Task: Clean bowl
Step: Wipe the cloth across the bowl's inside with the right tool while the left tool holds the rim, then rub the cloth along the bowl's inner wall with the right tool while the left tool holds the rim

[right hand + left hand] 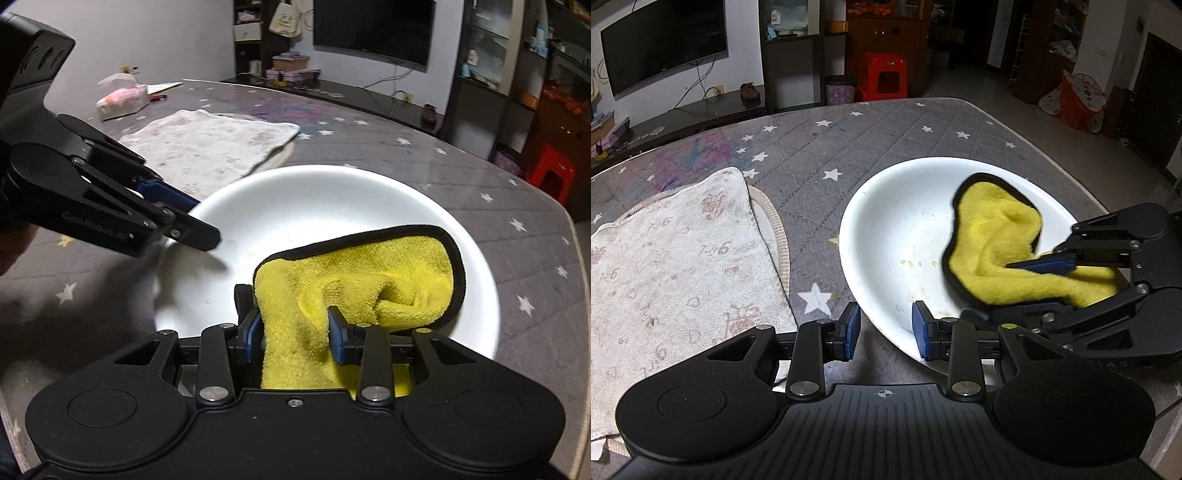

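While cloth [373, 280] hides bowl [332, 199] floor | right tool [295, 328] clamps cloth

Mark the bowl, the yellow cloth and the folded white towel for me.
bowl [886, 229]: left wrist view, bare inner wall left of the cloth.
yellow cloth [388, 258]: right wrist view, flat upper part.
white towel [676, 251]: left wrist view, middle of its top face.
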A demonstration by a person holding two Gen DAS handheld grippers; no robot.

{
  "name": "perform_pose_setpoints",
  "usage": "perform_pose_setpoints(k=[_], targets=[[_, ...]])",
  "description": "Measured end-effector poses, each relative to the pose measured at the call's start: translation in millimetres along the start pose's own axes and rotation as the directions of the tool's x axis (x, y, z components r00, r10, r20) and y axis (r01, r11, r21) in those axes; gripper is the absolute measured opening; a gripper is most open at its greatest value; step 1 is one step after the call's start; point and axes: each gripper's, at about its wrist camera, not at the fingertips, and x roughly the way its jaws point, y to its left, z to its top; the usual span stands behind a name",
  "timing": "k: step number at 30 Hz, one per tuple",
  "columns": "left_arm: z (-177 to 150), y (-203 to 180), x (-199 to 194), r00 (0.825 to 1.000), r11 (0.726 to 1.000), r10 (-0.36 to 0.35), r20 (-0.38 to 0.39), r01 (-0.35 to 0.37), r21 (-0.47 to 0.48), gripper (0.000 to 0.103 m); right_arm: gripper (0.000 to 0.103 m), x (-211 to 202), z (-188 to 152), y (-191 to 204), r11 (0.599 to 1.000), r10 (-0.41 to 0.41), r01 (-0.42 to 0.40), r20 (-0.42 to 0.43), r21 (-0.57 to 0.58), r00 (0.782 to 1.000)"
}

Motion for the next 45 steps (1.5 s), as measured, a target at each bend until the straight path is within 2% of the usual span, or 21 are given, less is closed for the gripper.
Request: perform_pose_setpoints(k=[9,21,34,40,45], targets=[[0.0,2.2,0.6,1.0,1.0,-0.01,0.0,0.01,0.003,0.033,0.039,22.4,22.0,3.9,0.999,0.014,-0.014,0.013,-0.049,1.0],[0.0,1.4,1.6,1.0,1.0,-0.01,-0.005,0.01,0.006,0.033,0.039,45.6,42.5,-10.9,0.998,-0.041,0.041,0.016,-0.04,0.999],[-0.1,-2.0,4.3,1.0,1.0,0.0,-0.013,0.0,0.011,0.034,0.039,21.6,18.2,-33.5,0.993,-0.113,0.113,-0.014,0.017,0.994],[0.2,-4.2,4.3,1.0,1.0,0.009,-0.012,-0.009,0.018,0.034,0.04,4.3,1.1,-23.0,0.993,-0.118,0.117,-0.039,-0.016,0.992],[-0.2,-5.8,4.2,1.0,1.0,0.012,-0.012,-0.012,0.022,0.034,0.04,-6.3,-5.0,-14.3,0.996,-0.081,0.079,-0.058,-0.031,0.995]])
